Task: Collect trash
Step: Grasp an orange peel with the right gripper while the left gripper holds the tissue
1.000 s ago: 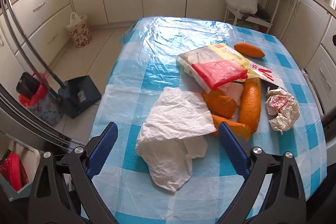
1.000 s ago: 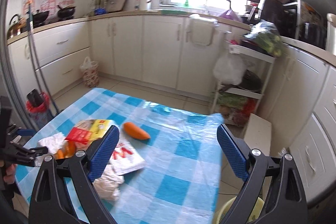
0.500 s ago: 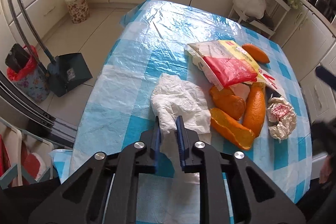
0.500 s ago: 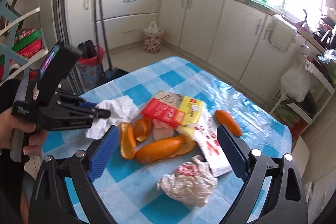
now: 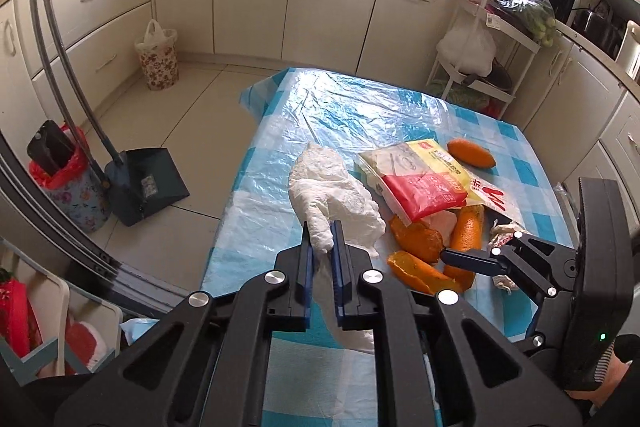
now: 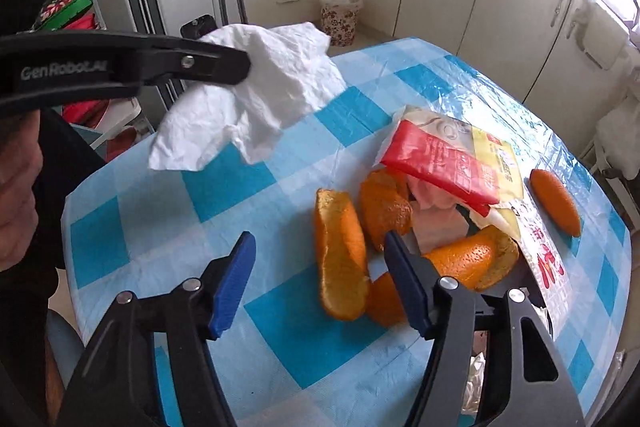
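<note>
My left gripper (image 5: 322, 241) is shut on a crumpled white tissue (image 5: 336, 195), held up off the blue-checked table (image 5: 360, 123). In the right wrist view the left gripper (image 6: 240, 67) comes in from the left and the tissue (image 6: 264, 91) hangs from it. My right gripper (image 6: 320, 267) is low over the table, jaws closing. An orange peel slice (image 6: 340, 259) lies between its pads, untouched. More orange peels (image 6: 384, 207) and a red-and-yellow packet (image 6: 452, 163) lie just beyond. The right gripper (image 5: 460, 258) reaches over the peels (image 5: 416, 263).
A loose orange piece (image 6: 556, 203) and a crumpled wrapper (image 5: 504, 231) lie toward the table's far and right sides. On the floor to the left stand a dustpan (image 5: 148, 183), a red-lined bin (image 5: 64, 183) and a floral basket (image 5: 158, 59). A white rack (image 5: 480, 39) stands behind the table.
The left gripper closed on the tissue and lifted it off the table. The right gripper swung down from facing the room to just over the orange peels, with its jaws narrower.
</note>
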